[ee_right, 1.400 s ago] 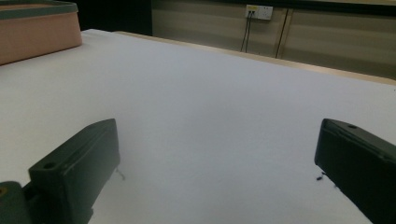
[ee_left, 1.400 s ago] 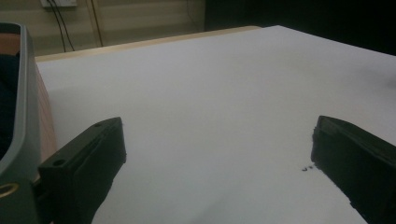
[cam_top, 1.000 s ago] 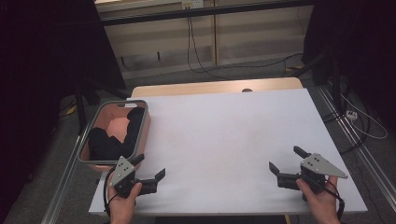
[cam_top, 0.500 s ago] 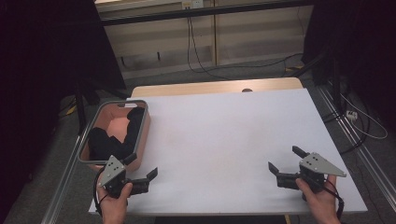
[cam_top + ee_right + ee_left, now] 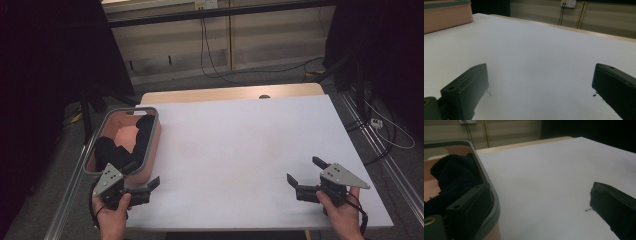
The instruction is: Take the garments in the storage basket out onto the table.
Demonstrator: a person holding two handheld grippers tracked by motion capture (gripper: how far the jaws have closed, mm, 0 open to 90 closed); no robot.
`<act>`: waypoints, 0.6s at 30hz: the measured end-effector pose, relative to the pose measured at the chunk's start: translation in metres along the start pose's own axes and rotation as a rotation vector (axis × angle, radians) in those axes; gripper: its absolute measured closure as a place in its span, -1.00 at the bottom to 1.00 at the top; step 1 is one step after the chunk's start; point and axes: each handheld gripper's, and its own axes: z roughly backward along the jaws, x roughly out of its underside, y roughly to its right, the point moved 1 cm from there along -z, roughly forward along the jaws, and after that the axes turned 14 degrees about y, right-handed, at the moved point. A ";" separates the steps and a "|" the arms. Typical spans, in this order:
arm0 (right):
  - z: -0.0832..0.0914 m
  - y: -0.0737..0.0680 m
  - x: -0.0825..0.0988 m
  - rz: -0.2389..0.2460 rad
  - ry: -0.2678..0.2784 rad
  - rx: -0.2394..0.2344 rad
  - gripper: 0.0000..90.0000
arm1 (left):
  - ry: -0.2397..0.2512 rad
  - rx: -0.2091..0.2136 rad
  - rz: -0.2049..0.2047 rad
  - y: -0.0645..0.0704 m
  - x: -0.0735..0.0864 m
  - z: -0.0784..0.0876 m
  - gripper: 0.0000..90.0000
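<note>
Seen from above, a white table (image 5: pixel 240 150) across the middle of the frame; at its left edge, a pink basket with a grey rim (image 5: pixel 152 145), holding dark clothing (image 5: pixel 120 147) heaped inside.

Nothing lifted out yet, by the look of it: clothing wholly within the basket, white surface bare from the basket across to the lower right; whole job of emptying or handling the garment judged to lie ahead.

Lower left of the high view: left gripper (image 5: pixel 142 176), held in a hand (image 5: pixel 112 215), tongs spread wide and holding nothing, one jaw level with the basket's near corner, the other out over the table. In the left gripper view, the same spread: grey rim (image 5: pixel 489 192) curving up the left of the frame between the jaws, one jaw appearing to sit inside it just beside the dark cloth (image 5: pixel 454 175) (contact not clear).

Lower right of the high view: right gripper (image 5: pixel 306 174), tongs likewise wide and empty, well apart from the basket, pointing left across the table; in the right gripper view, a pink wall of the basket (image 5: pixel 447 16) far off at upper left.

Long axis of the basket running from the lower left toward the top of the frame, roughly along the table's left edge; the clothing bunched along that same line, with no clear end or direction of its own.
</note>
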 end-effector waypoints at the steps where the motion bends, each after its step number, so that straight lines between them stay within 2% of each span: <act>1: 0.000 0.000 0.000 -0.001 0.001 0.004 -1.00 | -0.007 0.008 0.004 -0.001 -0.003 0.000 -0.90; 2: -0.001 0.000 0.000 -0.002 0.003 0.007 -1.00 | -0.010 0.002 -0.010 -0.002 -0.006 -0.001 -0.90; 5: -0.001 0.001 0.001 -0.004 -0.003 0.003 -1.00 | -0.020 -0.002 -0.020 -0.005 -0.012 -0.002 -0.89; 8: -0.001 0.001 0.000 -0.006 -0.004 -0.003 -1.00 | -0.031 -0.008 -0.015 -0.008 -0.017 -0.001 -0.89; 10: -0.001 0.000 0.000 -0.007 -0.004 -0.005 -1.00 | -0.063 -0.007 -0.006 -0.012 -0.019 0.000 -0.88; 13: -0.001 0.000 0.001 -0.006 -0.005 -0.010 -1.00 | -0.089 -0.029 -0.003 -0.020 -0.023 0.001 -0.86; 16: -0.001 0.000 0.001 -0.006 -0.007 -0.010 -1.00 | -0.092 -0.063 -0.039 -0.027 -0.027 0.001 -0.86; 18: -0.001 0.000 0.001 -0.006 -0.007 -0.010 -1.00 | -0.092 -0.088 -0.030 -0.032 -0.029 0.001 -0.89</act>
